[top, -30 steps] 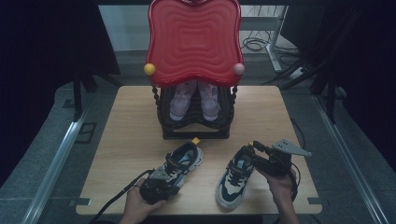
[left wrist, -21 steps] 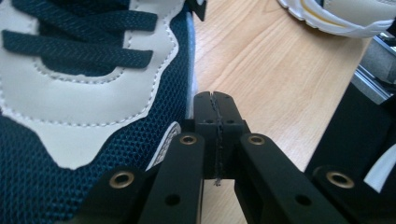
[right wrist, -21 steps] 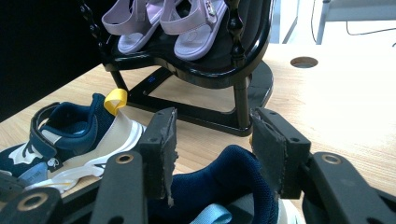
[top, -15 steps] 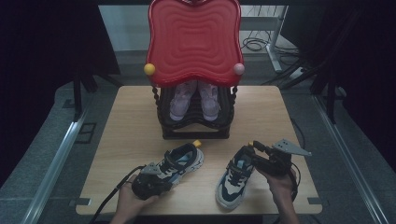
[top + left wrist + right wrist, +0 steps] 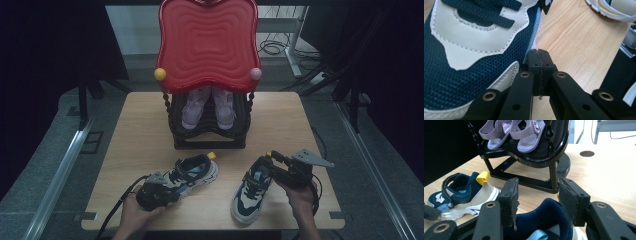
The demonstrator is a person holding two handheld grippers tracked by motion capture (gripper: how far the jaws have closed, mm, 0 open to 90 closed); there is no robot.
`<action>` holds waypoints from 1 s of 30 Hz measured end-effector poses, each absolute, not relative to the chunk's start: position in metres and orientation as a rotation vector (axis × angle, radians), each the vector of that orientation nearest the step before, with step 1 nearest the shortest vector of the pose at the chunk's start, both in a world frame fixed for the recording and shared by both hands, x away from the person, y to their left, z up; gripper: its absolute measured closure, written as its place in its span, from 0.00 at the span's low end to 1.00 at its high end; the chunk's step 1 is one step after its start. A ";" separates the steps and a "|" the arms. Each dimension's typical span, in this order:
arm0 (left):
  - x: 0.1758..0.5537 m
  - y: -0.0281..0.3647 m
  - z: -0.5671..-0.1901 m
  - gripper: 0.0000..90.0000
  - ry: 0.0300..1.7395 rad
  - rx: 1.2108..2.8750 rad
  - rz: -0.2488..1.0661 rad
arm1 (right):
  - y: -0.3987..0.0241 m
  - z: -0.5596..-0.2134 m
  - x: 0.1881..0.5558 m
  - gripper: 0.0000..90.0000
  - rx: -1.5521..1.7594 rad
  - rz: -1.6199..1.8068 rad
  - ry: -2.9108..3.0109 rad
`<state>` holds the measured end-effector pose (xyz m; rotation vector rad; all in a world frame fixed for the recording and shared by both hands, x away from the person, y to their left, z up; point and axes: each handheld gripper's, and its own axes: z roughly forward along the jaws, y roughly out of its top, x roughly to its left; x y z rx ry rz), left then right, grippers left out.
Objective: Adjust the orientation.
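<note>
1. Looking down in the high view, the left sneaker (image 5: 192, 172) lies lower centre on the bench (image 5: 135, 125), the right sneaker (image 5: 251, 187) lower right, both below the black shoe rack (image 5: 207, 132).
2. Clenched on nothing in the left gripper view, the left tool (image 5: 540, 56) rests beside its sneaker's toe; push gently, keeping the sole flat.
3. Straddling the heel collar in the right gripper view, the right tool (image 5: 537, 195) stands released; centre both pads before squeezing.
</note>
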<state>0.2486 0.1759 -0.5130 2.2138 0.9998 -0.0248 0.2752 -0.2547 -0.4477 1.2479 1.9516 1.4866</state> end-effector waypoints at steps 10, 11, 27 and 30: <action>0.254 0.185 -0.515 1.00 1.034 2.208 -0.024 | -0.255 -0.448 0.275 0.56 1.255 1.488 1.947; 0.255 0.186 -0.515 1.00 1.037 2.208 -0.025 | -0.255 -0.448 0.275 0.56 1.256 1.489 1.947; 0.268 0.205 -0.515 1.00 1.107 2.163 -0.002 | -0.255 -0.448 0.276 0.56 1.254 1.487 1.950; 0.272 0.208 -0.515 1.00 1.120 2.160 0.009 | -0.254 -0.448 0.276 0.56 1.255 1.488 1.951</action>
